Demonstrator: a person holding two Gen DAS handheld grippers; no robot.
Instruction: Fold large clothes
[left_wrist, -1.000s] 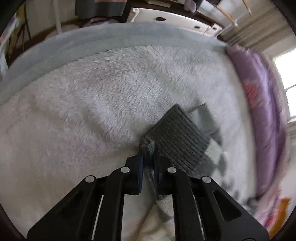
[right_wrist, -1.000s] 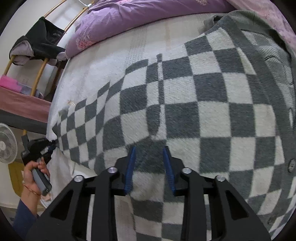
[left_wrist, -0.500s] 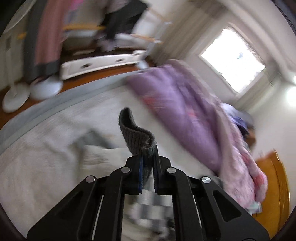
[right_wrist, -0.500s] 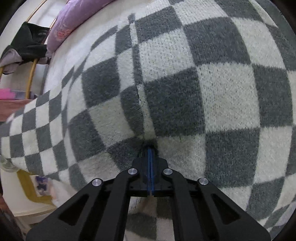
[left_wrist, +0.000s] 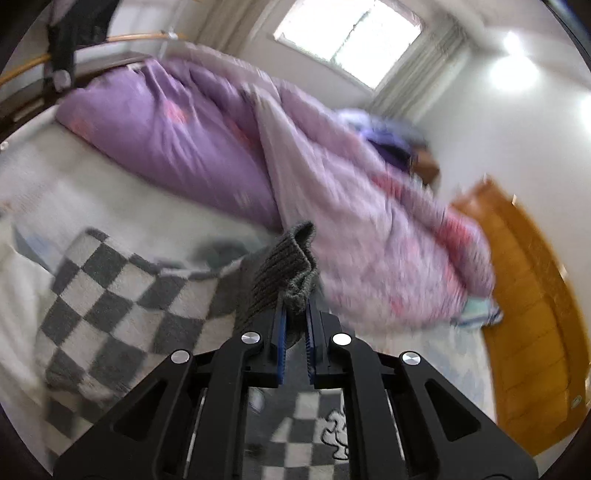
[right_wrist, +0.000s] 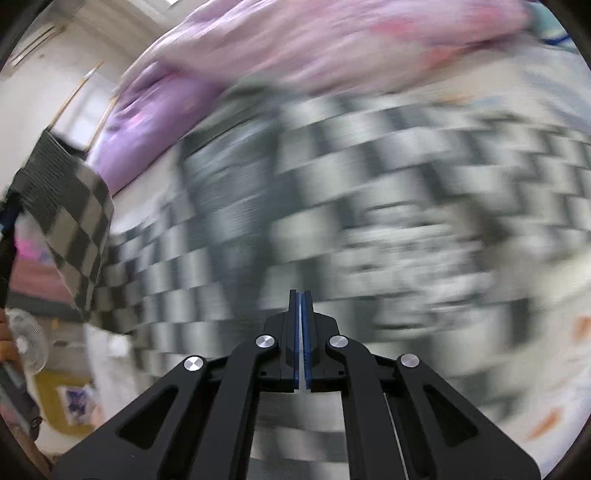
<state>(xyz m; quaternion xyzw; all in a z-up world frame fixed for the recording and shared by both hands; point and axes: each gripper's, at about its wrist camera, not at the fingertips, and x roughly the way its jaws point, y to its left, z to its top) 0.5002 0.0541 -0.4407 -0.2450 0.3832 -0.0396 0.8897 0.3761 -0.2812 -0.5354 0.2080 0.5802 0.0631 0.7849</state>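
Note:
A grey and white checkered sweater (left_wrist: 122, 295) lies spread on the bed. My left gripper (left_wrist: 295, 314) is shut on its dark grey ribbed cuff (left_wrist: 288, 266) and holds the sleeve lifted above the sweater. In the right wrist view the sweater body (right_wrist: 369, 221) is heavily blurred, and the lifted sleeve (right_wrist: 70, 221) hangs at the far left. My right gripper (right_wrist: 301, 310) is shut above the sweater; nothing clearly shows between its pads.
A purple quilt (left_wrist: 192, 140) and a pink floral quilt (left_wrist: 388, 229) are heaped along the far side of the bed. A wooden headboard (left_wrist: 535, 314) stands at the right. A white fan (right_wrist: 29, 343) stands on the floor at the left.
My left gripper has lifted the cuff and swung it over the sweater toward the quilts. My right gripper has closed and pulled back from the fabric, moving fast.

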